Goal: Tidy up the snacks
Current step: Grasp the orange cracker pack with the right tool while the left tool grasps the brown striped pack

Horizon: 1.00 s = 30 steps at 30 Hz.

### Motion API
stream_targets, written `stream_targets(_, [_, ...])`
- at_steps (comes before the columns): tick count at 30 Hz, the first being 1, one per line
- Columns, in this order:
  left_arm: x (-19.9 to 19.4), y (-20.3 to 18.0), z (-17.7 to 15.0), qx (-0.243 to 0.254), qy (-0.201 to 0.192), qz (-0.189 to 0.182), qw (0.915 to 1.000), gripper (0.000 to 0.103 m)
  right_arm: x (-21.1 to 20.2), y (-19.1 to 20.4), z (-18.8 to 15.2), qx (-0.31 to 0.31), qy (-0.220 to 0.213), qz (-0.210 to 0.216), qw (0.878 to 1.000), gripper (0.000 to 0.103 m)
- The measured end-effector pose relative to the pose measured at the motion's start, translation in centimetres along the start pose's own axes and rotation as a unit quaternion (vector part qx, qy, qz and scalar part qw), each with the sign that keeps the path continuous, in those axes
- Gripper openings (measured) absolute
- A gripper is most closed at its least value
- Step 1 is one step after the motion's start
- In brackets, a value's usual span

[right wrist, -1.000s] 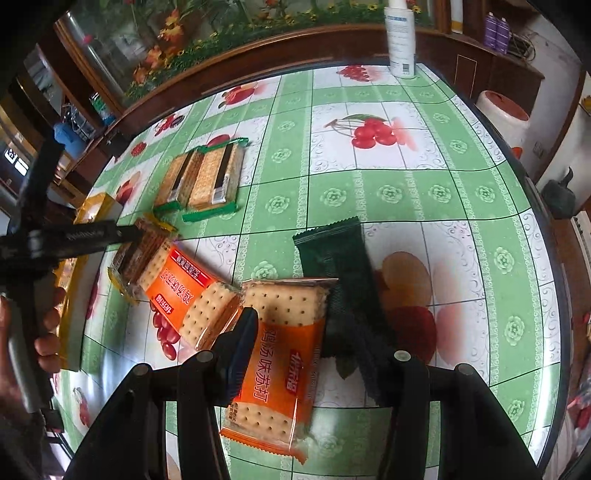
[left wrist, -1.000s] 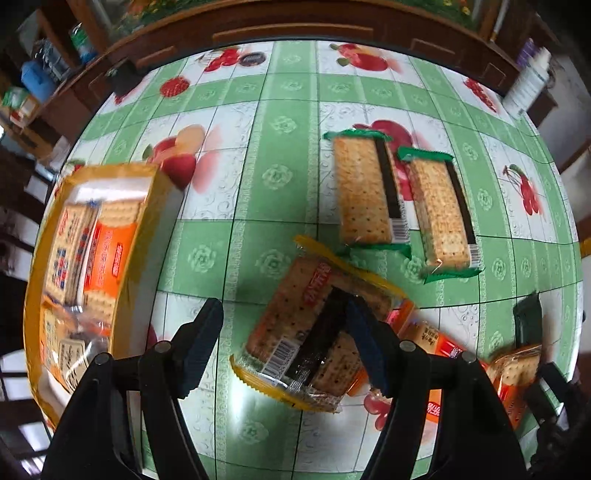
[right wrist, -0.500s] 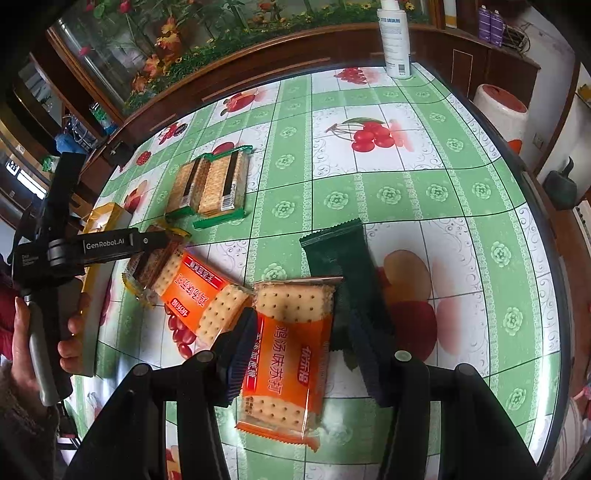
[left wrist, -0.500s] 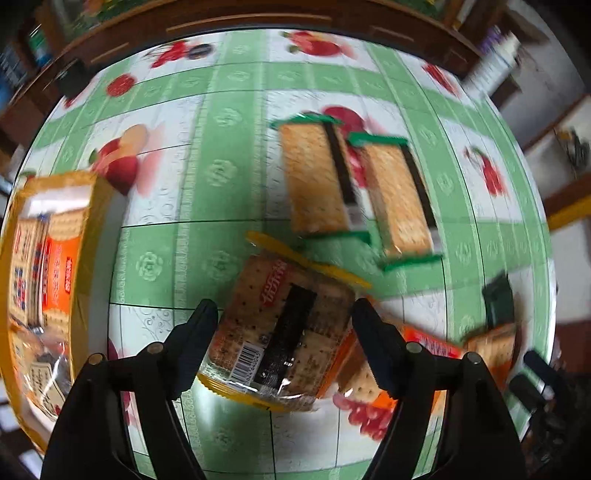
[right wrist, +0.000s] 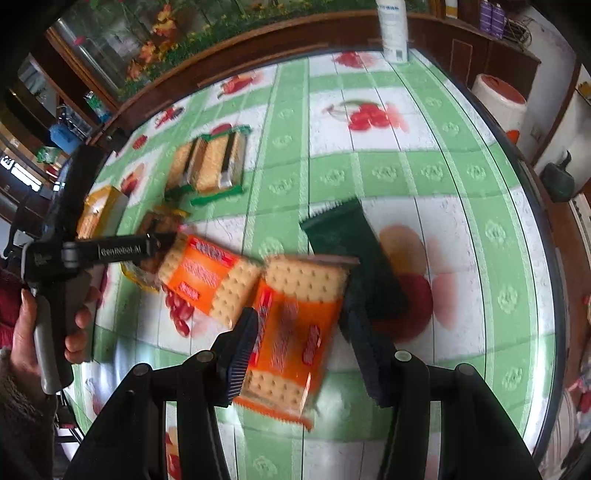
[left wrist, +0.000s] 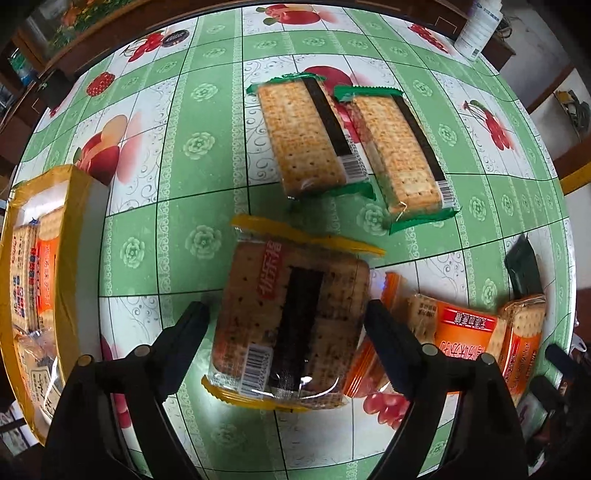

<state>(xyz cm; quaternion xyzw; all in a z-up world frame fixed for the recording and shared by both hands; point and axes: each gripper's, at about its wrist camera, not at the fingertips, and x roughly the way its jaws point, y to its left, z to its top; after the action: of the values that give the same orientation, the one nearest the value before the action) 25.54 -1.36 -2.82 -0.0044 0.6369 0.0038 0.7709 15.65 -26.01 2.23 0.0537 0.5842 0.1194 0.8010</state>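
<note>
A yellow-edged cracker pack lies flat on the green fruit-print tablecloth. My left gripper points down over it with its jaws opening. The pack sits between the fingers, and a gap shows on its left side. My right gripper straddles an orange cracker pack with narrow jaws. The left pad is at the pack's edge, and a thin gap shows on the right. A second orange pack lies between the two grippers. A dark green pack lies under the right finger.
Two green-edged cracker packs lie side by side farther back. A yellow box holding several packs stands at the left. A white bottle stands at the table's far edge. A person's hand holds the left gripper's handle.
The left jaws have spread wider and come down closer, so they straddle the yellow-edged pack instead of covering it. The right view has blurred, and its orange pack looks slightly nearer.
</note>
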Motion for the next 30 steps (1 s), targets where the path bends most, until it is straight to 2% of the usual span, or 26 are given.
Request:
stream_targets(3, [0.0, 0.2, 0.0, -0.007, -0.003, -0.001, 1.0, 0.088, 0.0, 0.2, -1.0, 0.007, 0.009, 0.0, 1.0, 0.053])
stream_targets(8, [-0.5, 0.3, -1.9, -0.018, -0.006, 0.001, 0.9998, 0.088, 1.3, 1.5, -1.3, 0.025, 0.012, -0.034, 0.999, 0.054])
stream_targets(12, [-0.6, 0.2, -2.5, -0.024, -0.008, 0.002, 0.9997, 0.088, 2.6, 2.3, -1.0, 0.033, 0.008, -0.05, 0.998, 0.06])
stream_targets(16, [-0.7, 0.4, -3.1, -0.029, -0.009, 0.003, 0.9995, 0.088, 3.6, 3.2, -0.5, 0.024, 0.009, -0.086, 0.996, 0.064])
stream_targets(18, [-0.7, 0.6, -3.5, -0.032, -0.011, 0.004, 0.9994, 0.088, 4.5, 3.3, -0.5, 0.017, 0.009, -0.102, 0.995, 0.061])
stream_targets(19, [-0.8, 0.7, -3.6, -0.032, -0.012, 0.004, 0.9994, 0.088, 4.4, 3.4, -0.6, 0.011, -0.005, -0.11, 0.994, 0.061])
stream_targets(25, [-1.2, 1.0, -4.9, -0.039, -0.021, 0.003, 0.999, 0.085, 4.1, 2.8, -1.1, 0.002, -0.002, -0.099, 0.995, 0.059])
stream_targets(27, [-1.4, 1.0, -5.6, -0.036, -0.024, 0.005, 0.999, 0.078, 3.9, 2.7, -1.5, 0.0, -0.003, -0.098, 0.995, 0.059])
stream_targets(30, [-1.6, 1.2, -6.9, -0.036, -0.029, 0.008, 0.9989, 0.076, 3.5, 2.8, -2.3, -0.005, -0.003, -0.097, 0.995, 0.059])
